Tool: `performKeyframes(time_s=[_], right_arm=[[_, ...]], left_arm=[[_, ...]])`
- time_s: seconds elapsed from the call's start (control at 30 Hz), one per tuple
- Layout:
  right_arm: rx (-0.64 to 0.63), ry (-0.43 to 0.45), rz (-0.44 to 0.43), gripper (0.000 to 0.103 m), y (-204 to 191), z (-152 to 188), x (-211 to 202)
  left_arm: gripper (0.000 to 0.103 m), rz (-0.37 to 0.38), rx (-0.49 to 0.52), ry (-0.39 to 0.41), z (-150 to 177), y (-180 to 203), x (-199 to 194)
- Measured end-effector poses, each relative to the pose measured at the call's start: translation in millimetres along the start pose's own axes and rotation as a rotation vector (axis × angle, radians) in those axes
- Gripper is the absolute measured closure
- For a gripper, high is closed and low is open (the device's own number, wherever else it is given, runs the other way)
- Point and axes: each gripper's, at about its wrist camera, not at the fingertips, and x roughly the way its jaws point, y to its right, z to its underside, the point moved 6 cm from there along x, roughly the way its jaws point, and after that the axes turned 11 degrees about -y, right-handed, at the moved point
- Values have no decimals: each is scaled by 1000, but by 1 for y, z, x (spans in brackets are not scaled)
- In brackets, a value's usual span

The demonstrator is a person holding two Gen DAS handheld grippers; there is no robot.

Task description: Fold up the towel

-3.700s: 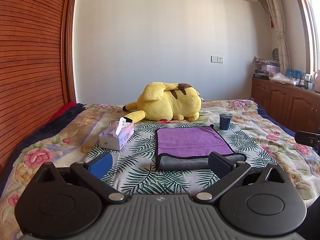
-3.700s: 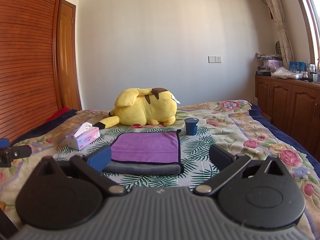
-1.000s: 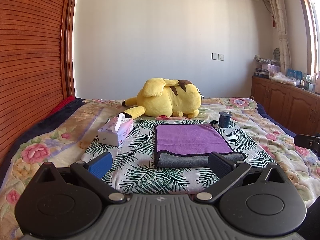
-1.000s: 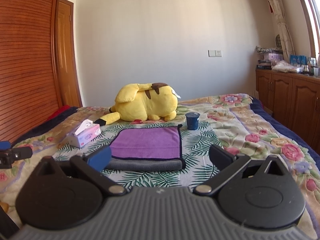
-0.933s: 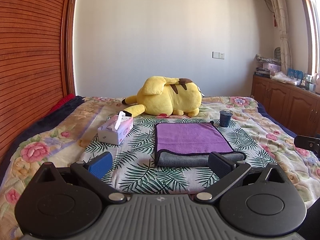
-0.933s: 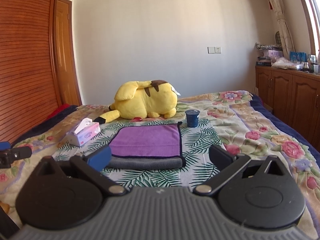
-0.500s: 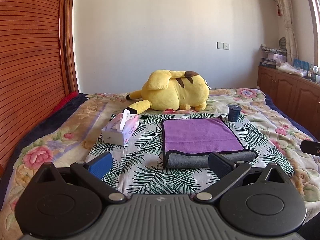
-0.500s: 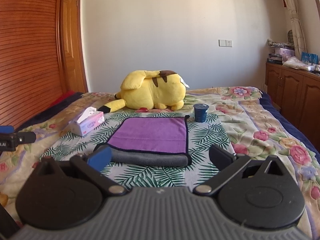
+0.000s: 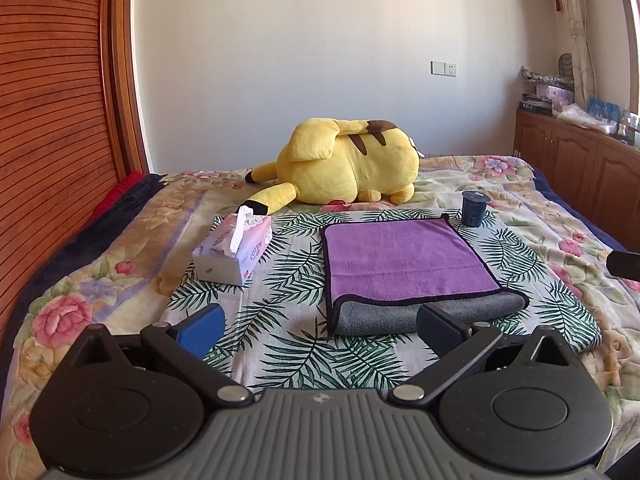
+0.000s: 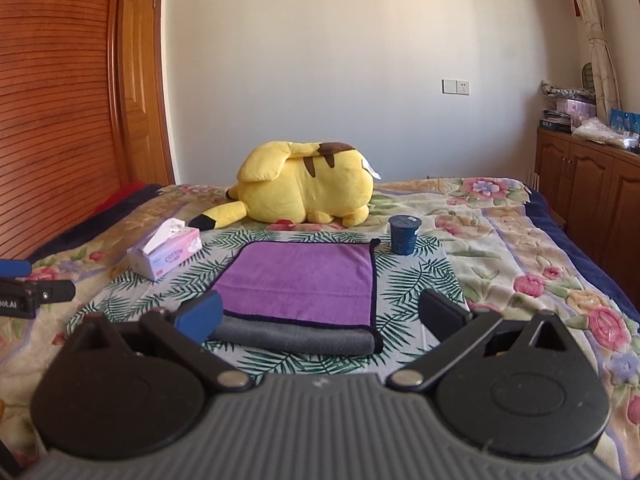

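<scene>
Towel: the purple towel lies flat on the leaf-print sheet in the middle of the bed, its grey underside rolled up along the near edge; it looks folded once already.
Left gripper: the left gripper hovers just short of the towel's near edge, fingers spread wide and empty.
Right gripper: the right gripper hangs over the same near edge from the right, fingers parted, nothing held.
Step in hand: probably the approach for the next fold.
Doing it well: take each near corner through both layers at the grey roll, lift together and level, and lay the edge squarely on the far edge so the dark trim lines up.
Tissue box: the pink tissue box sits left of the towel, apart from it.
Cup: the dark blue cup stands just beside the far right corner; a wide swing there could tip it.
Plush: the yellow Pikachu plush lies beyond the far edge, clear of the fold.
</scene>
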Motion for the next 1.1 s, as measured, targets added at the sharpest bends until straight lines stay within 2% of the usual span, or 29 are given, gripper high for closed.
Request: performKeyframes(time_s=[0.17,0.53,0.93,1.1], right_arm=[[0,-18,-6,0,2,-6,13],[-35,-63,-21,0,-1,-11,48],[-63,-81,-15,0,-1,-17,99],[-51,-94,-20,0,2,-15,122]], left_arm=[[18,-7,4,-6,-7,0,12],[19,37,12,-38,-22,-1,44],[29,87,8,-84,-38,-7,97],[30,93,17,-110,-40,-6,124]])
